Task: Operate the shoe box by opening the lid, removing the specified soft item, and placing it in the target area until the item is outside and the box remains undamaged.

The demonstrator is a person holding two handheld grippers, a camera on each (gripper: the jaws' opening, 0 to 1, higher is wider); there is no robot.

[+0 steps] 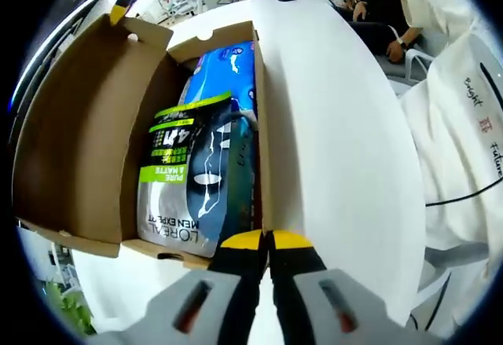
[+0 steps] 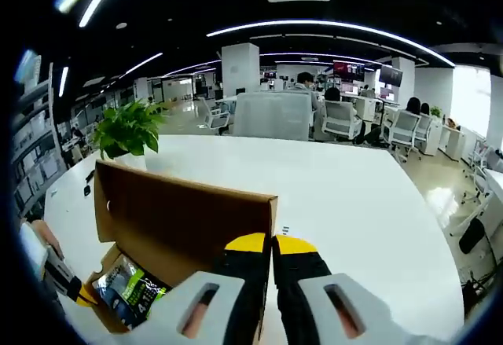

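An open cardboard shoe box (image 1: 86,133) sits on a white table (image 1: 330,125), its lid (image 1: 71,109) folded back and standing up. Inside lies a soft silver, black and green pouch (image 1: 185,180) printed with lettering, resting on a blue packet (image 1: 228,70) deeper in the box. In the left gripper view, the left gripper (image 1: 267,240) has its yellow-tipped jaws pressed together, empty, at the near edge of the box wall. In the right gripper view, the right gripper (image 2: 271,243) is likewise clenched on nothing, its tips at the raised lid's edge. A potted plant (image 2: 130,129) stands beyond the box, with office chairs (image 2: 342,119) and seated people further back.
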